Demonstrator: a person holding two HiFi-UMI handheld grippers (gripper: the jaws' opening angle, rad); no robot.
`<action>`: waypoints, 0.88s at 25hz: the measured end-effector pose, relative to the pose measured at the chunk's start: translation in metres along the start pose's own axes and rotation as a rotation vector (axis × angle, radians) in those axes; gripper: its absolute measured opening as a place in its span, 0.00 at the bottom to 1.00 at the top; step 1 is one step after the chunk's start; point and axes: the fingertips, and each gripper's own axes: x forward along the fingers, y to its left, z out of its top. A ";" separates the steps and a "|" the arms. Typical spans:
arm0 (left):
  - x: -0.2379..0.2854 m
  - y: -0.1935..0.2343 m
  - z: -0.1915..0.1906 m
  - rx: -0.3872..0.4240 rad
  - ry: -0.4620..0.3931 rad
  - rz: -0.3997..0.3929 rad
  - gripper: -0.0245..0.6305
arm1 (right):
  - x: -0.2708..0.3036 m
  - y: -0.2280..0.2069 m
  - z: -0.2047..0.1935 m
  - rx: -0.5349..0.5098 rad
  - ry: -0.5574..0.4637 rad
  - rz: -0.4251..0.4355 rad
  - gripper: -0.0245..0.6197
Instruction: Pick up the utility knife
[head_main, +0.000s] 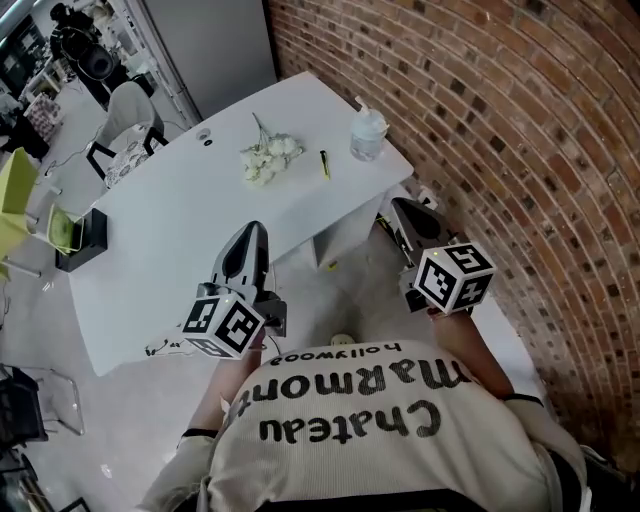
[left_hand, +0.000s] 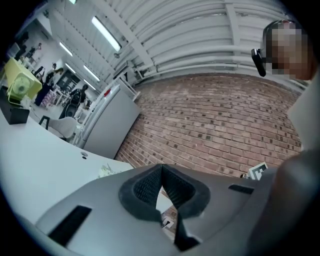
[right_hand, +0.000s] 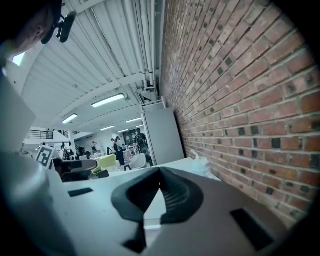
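Note:
The utility knife (head_main: 324, 165), a small yellow and black stick, lies on the white table (head_main: 180, 240) toward its far right, between a white flower bunch (head_main: 268, 158) and a clear plastic cup (head_main: 367, 134). My left gripper (head_main: 252, 232) hovers over the table's near edge, well short of the knife, with its jaws closed and nothing between them. My right gripper (head_main: 398, 208) is held off the table's right end near the brick wall, also shut and empty. The left gripper view (left_hand: 161, 172) and the right gripper view (right_hand: 160, 176) show the pads meeting; the knife appears in neither.
A brick wall (head_main: 520, 150) runs close along the right. A black box (head_main: 82, 240) sits at the table's left end, beside a yellow-green object (head_main: 62, 228). A grey chair (head_main: 125, 125) stands behind the table. The flowers (left_hand: 107, 171) and the cup (right_hand: 200, 164) show faintly.

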 end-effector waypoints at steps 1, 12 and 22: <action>0.004 -0.001 -0.001 0.001 -0.006 0.007 0.04 | 0.004 -0.004 0.001 -0.002 0.003 0.008 0.04; 0.013 0.019 -0.031 -0.029 0.023 0.087 0.04 | 0.043 -0.020 -0.050 0.025 0.113 0.074 0.04; 0.017 0.070 -0.051 -0.083 0.088 0.174 0.04 | 0.092 -0.037 -0.111 0.129 0.248 0.044 0.05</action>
